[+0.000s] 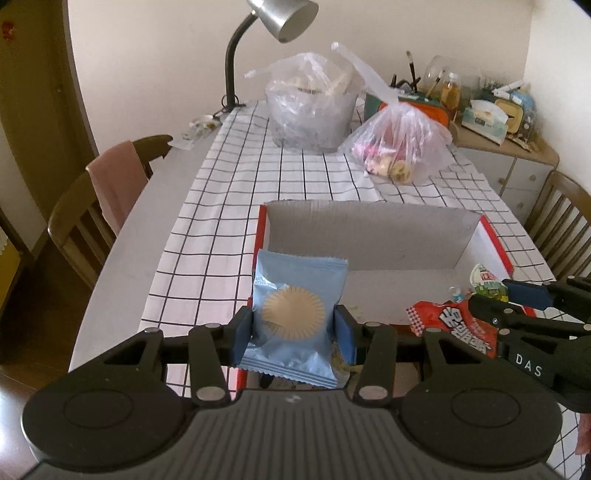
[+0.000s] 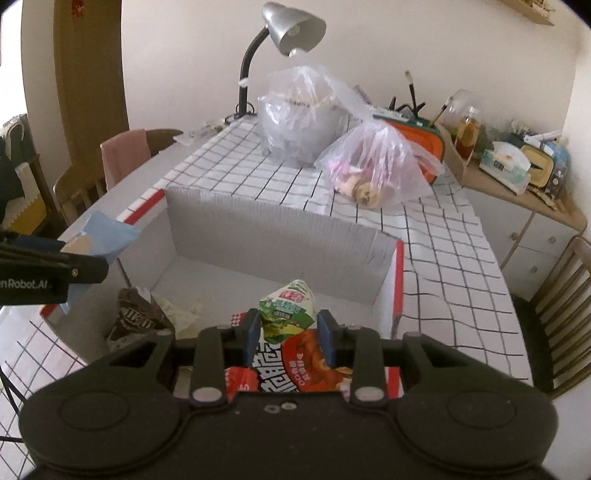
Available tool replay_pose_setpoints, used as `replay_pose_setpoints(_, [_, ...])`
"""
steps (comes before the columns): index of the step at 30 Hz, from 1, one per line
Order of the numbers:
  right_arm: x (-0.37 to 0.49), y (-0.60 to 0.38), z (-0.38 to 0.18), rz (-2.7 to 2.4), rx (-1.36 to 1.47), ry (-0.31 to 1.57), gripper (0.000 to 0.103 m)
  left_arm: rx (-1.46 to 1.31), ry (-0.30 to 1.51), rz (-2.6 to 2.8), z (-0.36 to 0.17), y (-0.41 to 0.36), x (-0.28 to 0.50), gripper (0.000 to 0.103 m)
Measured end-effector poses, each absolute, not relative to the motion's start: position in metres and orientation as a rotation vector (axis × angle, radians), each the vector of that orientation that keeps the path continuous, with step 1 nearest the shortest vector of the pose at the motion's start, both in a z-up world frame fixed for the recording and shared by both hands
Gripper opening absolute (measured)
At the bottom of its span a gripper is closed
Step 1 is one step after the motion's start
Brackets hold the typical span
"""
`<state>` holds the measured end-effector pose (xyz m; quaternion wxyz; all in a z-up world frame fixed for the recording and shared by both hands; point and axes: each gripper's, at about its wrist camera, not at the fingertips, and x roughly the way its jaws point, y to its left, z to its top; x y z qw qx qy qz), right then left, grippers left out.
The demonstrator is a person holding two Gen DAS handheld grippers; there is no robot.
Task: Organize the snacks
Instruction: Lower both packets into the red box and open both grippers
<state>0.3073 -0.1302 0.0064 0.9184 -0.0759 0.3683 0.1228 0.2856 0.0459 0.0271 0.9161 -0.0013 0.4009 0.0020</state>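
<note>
My left gripper (image 1: 293, 332) is shut on a light blue snack packet (image 1: 295, 314) with a tan round print, held above the left side of a white cardboard box (image 1: 369, 232) with red trim. It also shows at the left of the right wrist view (image 2: 98, 236). My right gripper (image 2: 290, 334) is shut on a small green-and-white packet (image 2: 288, 310), held above a red snack bag (image 2: 295, 365) inside the box (image 2: 280, 236). A brown M&M's bag (image 2: 136, 317) lies in the box's left part.
The box sits on a checked tablecloth (image 1: 229, 206). Two clear plastic bags with food (image 1: 399, 144) (image 1: 310, 107) and a desk lamp (image 1: 280, 22) stand at the back. Wooden chairs (image 1: 85, 221) (image 2: 561, 306) flank the table. A cluttered sideboard (image 2: 517, 173) is at the back right.
</note>
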Motion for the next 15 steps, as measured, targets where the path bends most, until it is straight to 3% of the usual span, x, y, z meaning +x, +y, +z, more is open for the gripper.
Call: replay_pose_setpoints(15, [0.323, -0.122, -0.016, 0.256, -0.171, 0.797, 0.035, 0.039, 0.885, -0.003, -0.008, 0.041, 0.313, 0.047])
